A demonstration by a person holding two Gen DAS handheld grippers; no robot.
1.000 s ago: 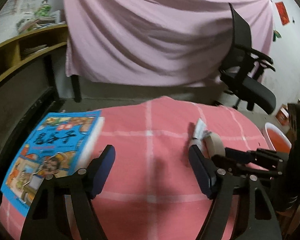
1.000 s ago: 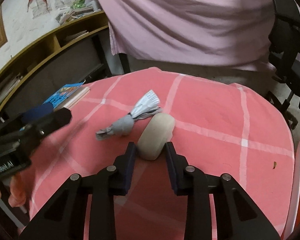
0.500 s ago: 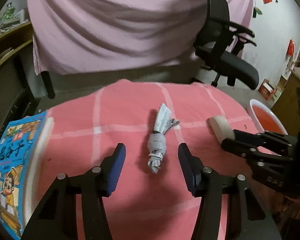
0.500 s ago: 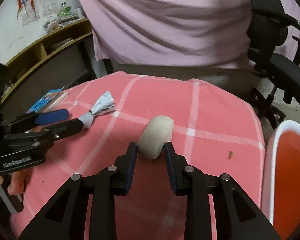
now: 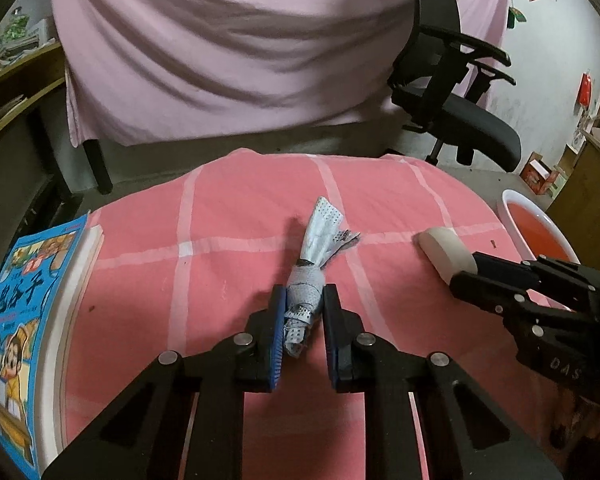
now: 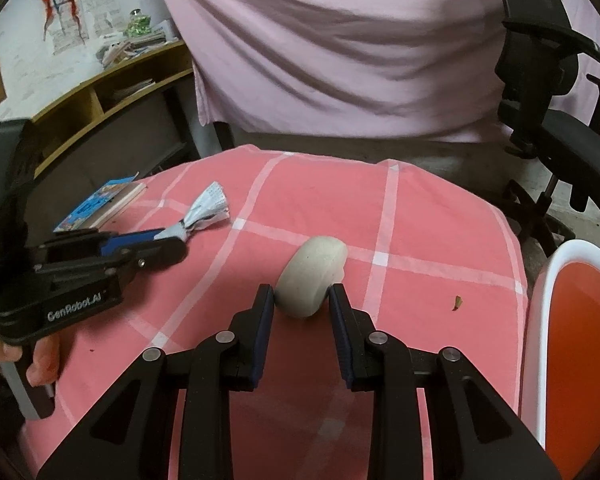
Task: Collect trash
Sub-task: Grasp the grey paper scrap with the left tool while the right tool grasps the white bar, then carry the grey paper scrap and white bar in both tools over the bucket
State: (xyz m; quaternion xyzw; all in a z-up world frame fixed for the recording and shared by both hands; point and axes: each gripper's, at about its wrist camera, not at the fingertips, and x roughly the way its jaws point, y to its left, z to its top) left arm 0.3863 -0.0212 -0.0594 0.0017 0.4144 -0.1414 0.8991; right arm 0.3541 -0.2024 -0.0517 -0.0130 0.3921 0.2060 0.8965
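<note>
A twisted grey-white paper wrapper (image 5: 306, 280) lies on the pink checked cloth (image 5: 220, 220). My left gripper (image 5: 304, 306) has it between its blue pads; the jaws are closing and both pads touch the wrapper's twisted end. In the right wrist view the left gripper (image 6: 168, 240) is low at the left, with the wrapper's flared end (image 6: 210, 208) sticking out past it. My right gripper (image 6: 302, 300) is shut on a pale beige oval roll (image 6: 314, 268), held just over the cloth. From the left wrist view the roll (image 5: 440, 246) shows at the right.
An orange bin with a white rim (image 6: 540, 320) stands off the table's right edge. A blue picture book (image 5: 20, 308) lies at the left edge. A small brown scrap (image 6: 456, 303) lies near the bin. A black office chair (image 5: 452, 100) and a draped pink sheet are behind.
My left gripper swung right from the book side to the wrapper and closed around it. My right gripper carried the beige roll rightward, toward the orange bin.
</note>
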